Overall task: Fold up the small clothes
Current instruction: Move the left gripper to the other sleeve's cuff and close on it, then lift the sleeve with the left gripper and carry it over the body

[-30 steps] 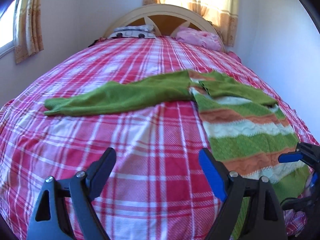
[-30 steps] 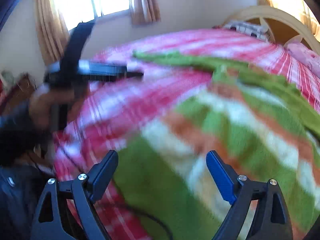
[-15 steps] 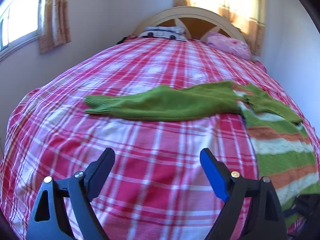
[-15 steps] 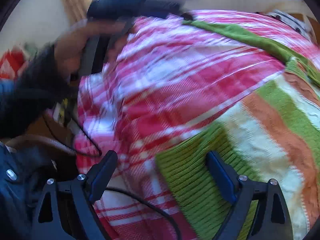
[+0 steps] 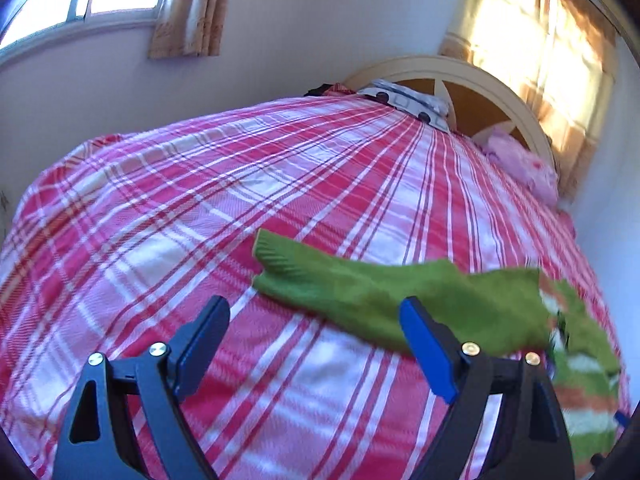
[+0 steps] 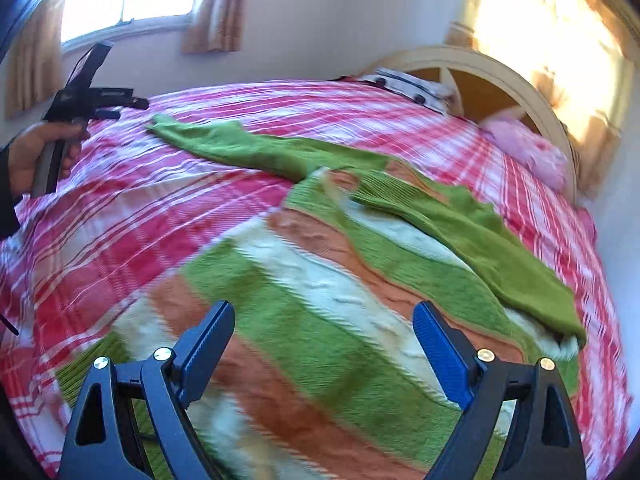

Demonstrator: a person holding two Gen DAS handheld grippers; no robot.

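Sweater: ribbed knit, striped, flat.

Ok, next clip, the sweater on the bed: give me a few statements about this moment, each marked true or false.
1. The striped sweater lies spread on the plaid bedspread. True.
2. The right hand-held gripper is shut on the sweater's hem. False: its jaws stand wide open above the sweater body, holding nothing.
3. One green sleeve lies folded across the sweater's body. True.
4. The left hand-held gripper holds the cuff of the other sleeve. False: it is open, and the cuff lies free on the bedspread.
5. A pink pillow sits near the headboard. True.
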